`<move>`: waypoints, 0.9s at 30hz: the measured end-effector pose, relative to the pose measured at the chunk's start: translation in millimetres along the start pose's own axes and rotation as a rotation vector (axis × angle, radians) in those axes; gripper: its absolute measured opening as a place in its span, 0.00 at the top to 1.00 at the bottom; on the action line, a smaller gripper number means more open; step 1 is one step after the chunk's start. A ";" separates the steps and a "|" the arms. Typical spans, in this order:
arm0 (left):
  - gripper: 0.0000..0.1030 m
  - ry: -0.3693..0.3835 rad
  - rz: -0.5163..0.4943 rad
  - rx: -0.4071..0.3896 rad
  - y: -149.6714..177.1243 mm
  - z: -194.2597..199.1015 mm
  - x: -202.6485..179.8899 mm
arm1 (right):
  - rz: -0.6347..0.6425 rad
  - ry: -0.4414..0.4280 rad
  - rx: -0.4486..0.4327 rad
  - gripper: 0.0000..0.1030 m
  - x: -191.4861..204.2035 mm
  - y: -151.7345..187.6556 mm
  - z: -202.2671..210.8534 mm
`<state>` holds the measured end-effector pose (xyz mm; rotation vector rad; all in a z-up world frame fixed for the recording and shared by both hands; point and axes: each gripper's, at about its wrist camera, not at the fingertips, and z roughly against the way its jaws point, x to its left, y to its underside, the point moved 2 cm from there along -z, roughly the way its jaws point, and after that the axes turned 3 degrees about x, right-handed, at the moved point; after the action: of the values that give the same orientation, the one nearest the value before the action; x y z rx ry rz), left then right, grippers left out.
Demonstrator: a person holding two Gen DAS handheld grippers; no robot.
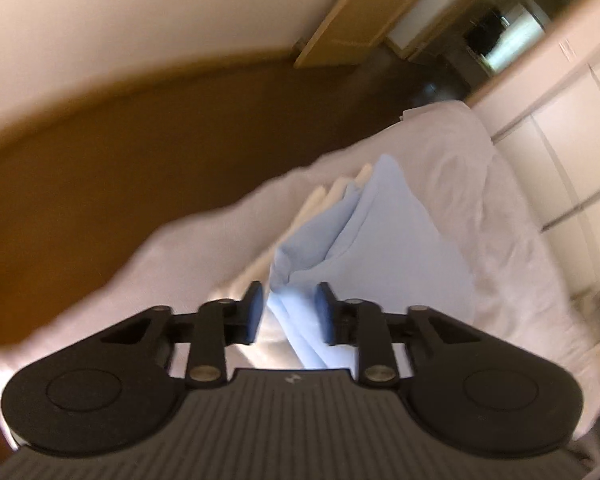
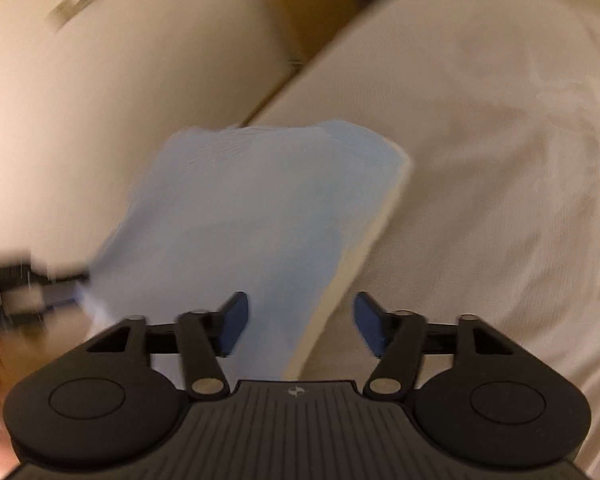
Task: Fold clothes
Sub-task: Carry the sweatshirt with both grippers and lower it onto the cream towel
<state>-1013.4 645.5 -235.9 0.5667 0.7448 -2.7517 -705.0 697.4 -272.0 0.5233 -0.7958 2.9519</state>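
A light blue garment [image 1: 384, 232] lies folded on a stack of cream clothes [image 1: 332, 196] on the bed. Its near end bunches up in folds that run between the blue pads of my left gripper [image 1: 289, 308], which looks shut on it. In the right wrist view the blue garment [image 2: 252, 208] spreads flat, with a cream layer [image 2: 384, 224] showing along its right edge. My right gripper [image 2: 300, 320] hovers open over the garment's near edge, with nothing held between its pads. The left gripper [image 2: 40, 284] is a dark blur at the garment's left corner.
The bed [image 1: 500, 216] has a pale crumpled cover [image 2: 492, 152]. A brown floor [image 1: 140, 168] runs along its left side. Cream wardrobe doors [image 1: 568, 148] stand to the right, and an open door [image 1: 356, 16] is at the back.
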 end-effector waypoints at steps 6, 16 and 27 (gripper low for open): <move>0.89 -0.093 -0.251 0.058 5.0 -37.3 -24.4 | 0.299 -0.007 0.003 0.60 53.5 18.7 -11.3; 0.86 -0.143 -0.278 0.104 14.8 -65.1 -17.2 | 0.517 0.025 0.084 0.58 65.5 34.5 -70.8; 0.86 -0.103 -0.284 0.097 5.9 -61.6 -23.6 | 0.130 -0.031 -0.007 0.59 0.1 -28.6 -58.9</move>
<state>-971.5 675.6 -277.4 0.3563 0.7208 -3.0648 -719.8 751.4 -306.0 0.5375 -0.8746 3.0649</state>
